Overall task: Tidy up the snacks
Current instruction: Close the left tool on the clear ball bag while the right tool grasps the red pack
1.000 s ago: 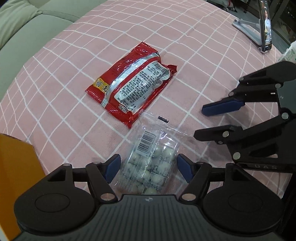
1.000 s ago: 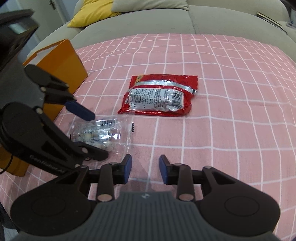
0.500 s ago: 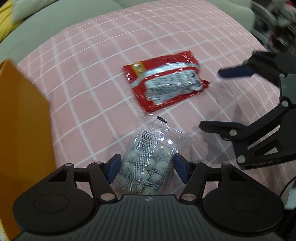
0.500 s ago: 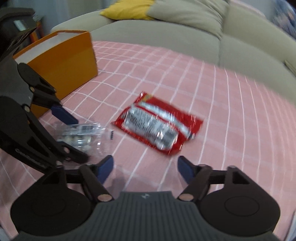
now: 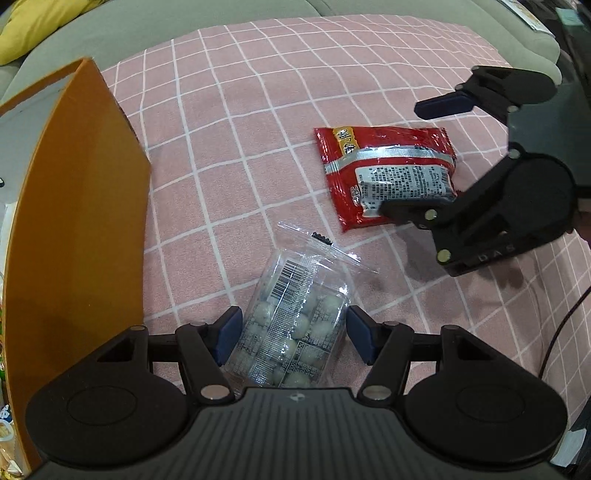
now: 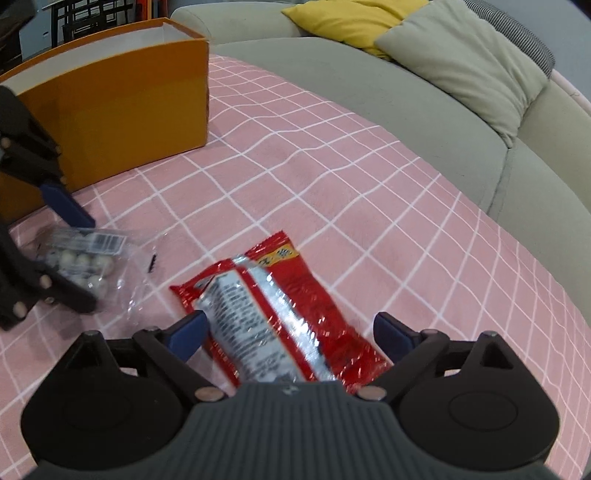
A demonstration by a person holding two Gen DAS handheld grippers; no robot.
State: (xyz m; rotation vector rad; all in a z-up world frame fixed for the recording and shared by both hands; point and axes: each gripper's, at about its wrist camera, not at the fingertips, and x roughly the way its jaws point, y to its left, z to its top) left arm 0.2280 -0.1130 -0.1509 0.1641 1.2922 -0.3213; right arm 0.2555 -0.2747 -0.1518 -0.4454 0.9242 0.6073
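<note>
A clear packet of white balls [image 5: 295, 325] lies on the pink checked cloth between the fingers of my left gripper [image 5: 291, 330], whose pads touch its sides. It also shows in the right wrist view [image 6: 83, 258]. A red and silver snack bag [image 5: 384, 173] lies further right. My right gripper [image 6: 291, 332] is wide open with the near part of that red bag [image 6: 280, 314] between its fingers, not pinched. An orange box [image 5: 77, 229] stands at the left, open on top.
A grey-green sofa [image 6: 406, 96] with a yellow cushion [image 6: 351, 18] and a pale cushion [image 6: 469, 59] runs behind the cloth-covered surface [image 6: 369, 177]. The orange box [image 6: 110, 107] stands on the cloth's far left in the right wrist view. A cable [image 5: 561, 325] hangs at the right.
My left gripper has narrowed onto the clear packet and turned toward the orange box. My right gripper has opened wide and moved forward over the red bag.
</note>
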